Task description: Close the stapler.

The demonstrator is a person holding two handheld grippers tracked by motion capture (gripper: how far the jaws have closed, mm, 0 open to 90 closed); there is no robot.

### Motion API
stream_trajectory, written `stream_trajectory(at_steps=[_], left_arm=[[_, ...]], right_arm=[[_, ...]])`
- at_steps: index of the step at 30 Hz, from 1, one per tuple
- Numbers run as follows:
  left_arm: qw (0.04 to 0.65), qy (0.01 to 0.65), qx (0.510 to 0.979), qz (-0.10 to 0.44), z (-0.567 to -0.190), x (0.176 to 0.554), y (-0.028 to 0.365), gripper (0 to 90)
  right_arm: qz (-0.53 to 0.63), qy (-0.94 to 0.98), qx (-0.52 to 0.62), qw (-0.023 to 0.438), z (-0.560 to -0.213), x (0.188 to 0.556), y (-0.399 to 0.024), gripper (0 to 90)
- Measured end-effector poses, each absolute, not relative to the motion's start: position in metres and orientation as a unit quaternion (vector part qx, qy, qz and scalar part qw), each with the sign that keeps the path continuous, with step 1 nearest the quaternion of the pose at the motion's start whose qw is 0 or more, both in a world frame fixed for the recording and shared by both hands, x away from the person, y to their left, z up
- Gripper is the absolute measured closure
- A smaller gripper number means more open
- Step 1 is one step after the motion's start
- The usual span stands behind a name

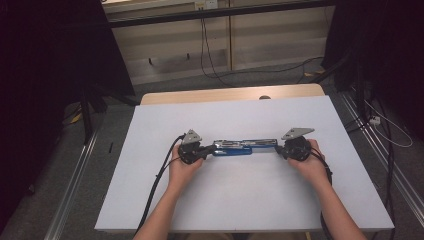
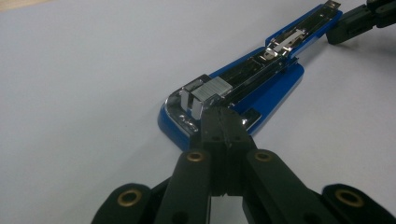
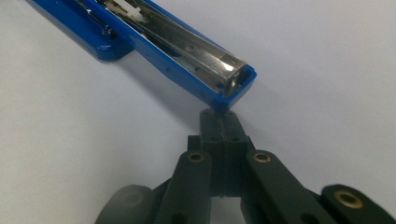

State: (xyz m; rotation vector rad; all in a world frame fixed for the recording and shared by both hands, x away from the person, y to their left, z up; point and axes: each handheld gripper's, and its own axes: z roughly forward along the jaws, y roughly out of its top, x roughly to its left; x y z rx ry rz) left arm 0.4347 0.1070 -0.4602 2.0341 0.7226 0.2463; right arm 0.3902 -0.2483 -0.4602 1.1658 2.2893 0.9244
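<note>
On the white table (image 1: 240, 200) a blue stapler (image 1: 239, 146) lies folded flat open, its long axis running left to right, a little nearer the person than the table's middle. It serves as the landmark here.

At the stapler's left end sits the left gripper (image 1: 207, 151), held in the left hand (image 1: 182, 167). In the left gripper view its jaws are pressed together with nothing between them, and their joined tip (image 2: 223, 122) rests against the stapler's (image 2: 233, 95) rounded base end, just beside a block of staples (image 2: 211, 89) lying in the metal channel. From there the base widens, then narrows into the long arm that stretches away towards the other gripper (image 2: 359, 21).

At the stapler's right end is the right gripper (image 1: 278, 150), held in the right hand (image 1: 312, 165). In the right gripper view its jaws are also squeezed flat together and empty; their tip (image 3: 219, 120) meets the lower edge of the stapler's (image 3: 187, 56) blue arm at its open, chrome-lined end. That end looks raised slightly off the table, with a shadow under it.
</note>
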Motion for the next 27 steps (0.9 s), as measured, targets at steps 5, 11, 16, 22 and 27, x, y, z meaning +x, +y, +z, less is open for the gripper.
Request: stream_trajectory(at_steps=[5,11,16,22,27], left_arm=[[0.466,0.296,0.828,0.1,-0.461,0.435,0.105,90.0],[0.468,0.294,0.828,0.096,-0.462,0.435,0.104,90.0],[0.467,0.295,0.827,0.098,-0.462,0.435,0.103,90.0],[0.462,0.292,0.831,0.104,-0.462,0.435,0.103,90.0],[0.461,0.292,0.831,0.105,-0.461,0.435,0.104,90.0]], right_arm=[[0.332,0.821,0.418,0.205,-0.46,0.39,-0.248,90.0],[0.334,0.821,0.416,0.205,-0.46,0.391,-0.248,90.0],[0.343,0.816,0.418,0.206,-0.458,0.391,-0.247,90.0],[0.355,0.813,0.409,0.213,-0.453,0.391,-0.242,90.0],[0.374,0.811,0.396,0.214,-0.447,0.392,-0.233,90.0]])
